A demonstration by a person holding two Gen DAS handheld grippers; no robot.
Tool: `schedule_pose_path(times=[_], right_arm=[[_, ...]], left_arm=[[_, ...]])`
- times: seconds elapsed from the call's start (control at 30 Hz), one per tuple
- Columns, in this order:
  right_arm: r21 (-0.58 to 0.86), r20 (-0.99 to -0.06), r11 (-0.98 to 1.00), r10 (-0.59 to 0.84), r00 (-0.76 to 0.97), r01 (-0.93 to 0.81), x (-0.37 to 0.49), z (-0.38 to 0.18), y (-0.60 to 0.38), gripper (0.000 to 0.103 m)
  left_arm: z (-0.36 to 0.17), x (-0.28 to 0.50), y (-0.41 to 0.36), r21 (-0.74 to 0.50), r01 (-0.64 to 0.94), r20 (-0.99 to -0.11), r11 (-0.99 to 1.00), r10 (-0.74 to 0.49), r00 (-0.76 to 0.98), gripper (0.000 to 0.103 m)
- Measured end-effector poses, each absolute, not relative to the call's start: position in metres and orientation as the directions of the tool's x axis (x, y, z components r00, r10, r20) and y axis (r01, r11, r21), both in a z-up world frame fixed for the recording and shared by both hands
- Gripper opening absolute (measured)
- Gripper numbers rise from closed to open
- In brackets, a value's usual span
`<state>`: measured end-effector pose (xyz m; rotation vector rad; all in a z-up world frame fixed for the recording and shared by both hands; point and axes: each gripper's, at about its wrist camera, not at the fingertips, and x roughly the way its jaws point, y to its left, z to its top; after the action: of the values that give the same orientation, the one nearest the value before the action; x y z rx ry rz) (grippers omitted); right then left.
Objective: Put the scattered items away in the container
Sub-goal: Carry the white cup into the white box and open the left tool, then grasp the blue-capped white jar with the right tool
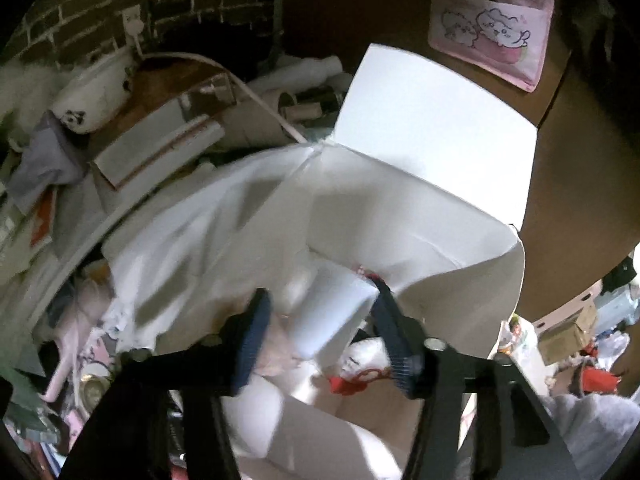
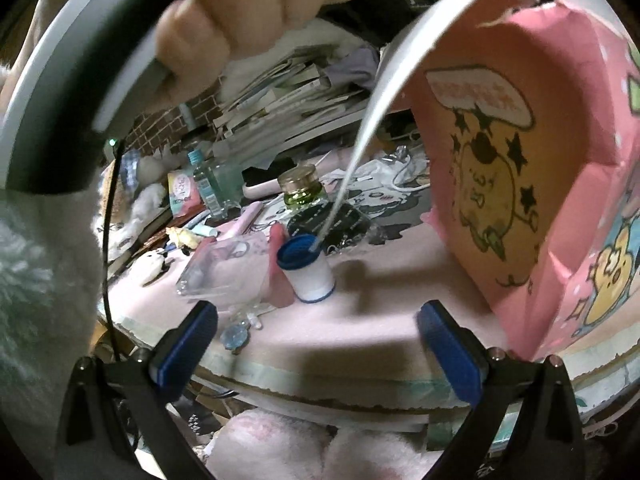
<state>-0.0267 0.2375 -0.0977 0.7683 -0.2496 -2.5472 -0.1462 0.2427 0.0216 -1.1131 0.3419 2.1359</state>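
Note:
In the left wrist view, my left gripper (image 1: 320, 308) hangs over the open box (image 1: 432, 128), whose inside is white. Its jaws stand narrow around a white tub (image 1: 332, 312); the right finger touches it, and contact on the left side is blurred. Below it in the box lie white packets and a red-printed item (image 1: 360, 376). In the right wrist view the same box (image 2: 520, 200) is pink with cartoon prints and stands at the right, flaps up. My right gripper (image 2: 318, 320) is open above the pink mat (image 2: 380, 300), just short of a white jar with a blue lid (image 2: 306, 272).
A clear plastic case (image 2: 216, 272), a green glass jar (image 2: 304, 188), a clear bottle (image 2: 208, 188) and a small round trinket (image 2: 236, 336) lie scattered on the mat. Stacked books (image 2: 288, 92) stand behind. A hand (image 2: 240, 12) grips the other tool's handle at upper left.

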Motion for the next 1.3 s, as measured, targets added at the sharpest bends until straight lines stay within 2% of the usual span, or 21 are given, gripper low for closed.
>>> schedule_pose_path(times=[0.1, 0.17, 0.23, 0.3, 0.37, 0.43, 0.47, 0.57, 0.67, 0.93, 1.1, 1.3], right_arm=[[0.271, -0.477, -0.883, -0.468, -0.744, 0.382, -0.025, -0.098, 0.235, 0.101], [0.239, -0.476, -0.892, -0.452, -0.754, 0.384, -0.024, -0.098, 0.233, 0.101], [0.216, -0.470, -0.896, -0.443, -0.764, 0.387, -0.022, -0.097, 0.231, 0.100], [0.199, -0.459, -0.896, -0.443, -0.770, 0.397, -0.019, -0.096, 0.228, 0.095], [0.182, -0.456, -0.897, -0.440, -0.774, 0.403, -0.017, -0.096, 0.227, 0.074], [0.169, -0.467, -0.899, -0.434, -0.770, 0.404, -0.020, -0.097, 0.225, 0.060], [0.171, -0.474, -0.898, -0.436, -0.765, 0.406, -0.022, -0.098, 0.224, 0.055], [0.165, -0.482, -0.900, -0.431, -0.763, 0.404, -0.026, -0.101, 0.222, 0.048], [0.161, -0.482, -0.902, -0.426, -0.766, 0.400, -0.032, -0.101, 0.218, 0.041], [0.145, -0.482, -0.909, -0.410, -0.774, 0.391, -0.044, -0.098, 0.203, 0.038], [0.113, -0.476, -0.920, -0.381, -0.792, 0.375, -0.045, -0.096, 0.194, 0.030], [0.082, -0.473, -0.927, -0.358, -0.805, 0.365, -0.043, -0.096, 0.191, 0.028]], left_arm=[[0.035, -0.136, 0.233, -0.077, -0.701, -0.751, -0.709, 0.504, -0.427, 0.074], [0.048, -0.126, 0.224, -0.066, -0.711, -0.699, -0.701, 0.541, -0.468, 0.080], [0.061, -0.117, 0.212, -0.047, -0.712, -0.650, -0.700, 0.563, -0.510, 0.081], [0.072, -0.110, 0.197, -0.036, -0.695, -0.604, -0.719, 0.569, -0.558, 0.084], [0.079, -0.102, 0.178, -0.025, -0.663, -0.555, -0.748, 0.562, -0.613, 0.084], [0.083, -0.089, 0.152, -0.014, -0.596, -0.490, -0.803, 0.525, -0.696, 0.085], [0.083, -0.083, 0.140, -0.013, -0.557, -0.463, -0.831, 0.499, -0.733, 0.086], [0.073, -0.066, 0.106, -0.038, -0.490, -0.401, -0.871, 0.462, -0.791, 0.089], [0.056, -0.047, 0.075, -0.047, -0.425, -0.382, -0.904, 0.410, -0.828, 0.089], [0.000, -0.022, 0.013, -0.126, -0.231, -0.393, -0.965, 0.262, -0.881, 0.089], [-0.024, -0.012, -0.013, -0.229, -0.209, -0.386, -0.951, 0.286, -0.877, 0.089], [-0.030, -0.009, -0.020, -0.245, -0.194, -0.387, -0.950, 0.279, -0.879, 0.089]])
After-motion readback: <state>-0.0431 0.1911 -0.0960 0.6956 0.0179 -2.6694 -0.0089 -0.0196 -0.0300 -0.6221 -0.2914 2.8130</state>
